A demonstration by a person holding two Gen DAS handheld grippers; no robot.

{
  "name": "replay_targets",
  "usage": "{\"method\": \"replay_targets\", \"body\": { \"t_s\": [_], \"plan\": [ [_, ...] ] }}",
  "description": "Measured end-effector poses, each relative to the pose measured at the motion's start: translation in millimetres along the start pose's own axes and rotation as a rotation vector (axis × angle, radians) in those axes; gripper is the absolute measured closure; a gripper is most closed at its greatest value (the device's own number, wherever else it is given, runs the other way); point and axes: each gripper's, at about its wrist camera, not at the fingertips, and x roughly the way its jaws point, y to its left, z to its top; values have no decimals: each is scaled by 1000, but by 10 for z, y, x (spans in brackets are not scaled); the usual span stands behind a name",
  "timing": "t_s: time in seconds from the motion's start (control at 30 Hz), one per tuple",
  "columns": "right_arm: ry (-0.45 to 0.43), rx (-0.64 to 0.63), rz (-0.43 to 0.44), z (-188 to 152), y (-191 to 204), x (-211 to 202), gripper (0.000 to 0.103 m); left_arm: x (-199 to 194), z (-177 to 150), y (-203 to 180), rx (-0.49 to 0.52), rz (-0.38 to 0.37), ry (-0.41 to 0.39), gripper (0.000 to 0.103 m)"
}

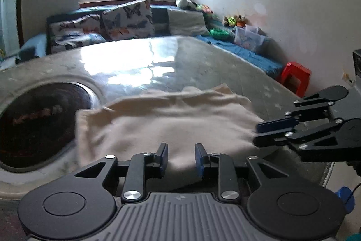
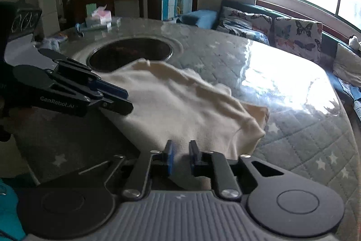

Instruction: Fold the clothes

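Observation:
A cream garment (image 1: 167,121) lies rumpled on the quilted, glass-topped table (image 1: 203,64). It also shows in the right wrist view (image 2: 180,105). My left gripper (image 1: 181,158) is open, its blue-padded jaws standing over the garment's near edge, with cloth between them. It appears from the side in the right wrist view (image 2: 126,101), at the garment's left edge. My right gripper (image 2: 180,157) is open by a narrow gap over the garment's near corner. It appears at the right in the left wrist view (image 1: 257,134), at the garment's right edge.
A round dark recess (image 1: 38,125) is set in the table left of the garment, seen also in the right wrist view (image 2: 129,54). A sofa with butterfly cushions (image 1: 126,19) stands beyond the table. A red stool (image 1: 295,78) stands at right. Boxes (image 2: 99,17) sit on the table's far end.

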Motion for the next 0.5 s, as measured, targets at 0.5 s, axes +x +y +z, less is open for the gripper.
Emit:
{"method": "replay_targets", "body": {
  "t_s": [0.5],
  "plan": [
    [21,89,13,20,-196,62,78,-77,-103,534,-157,70,20,70]
  ]
}}
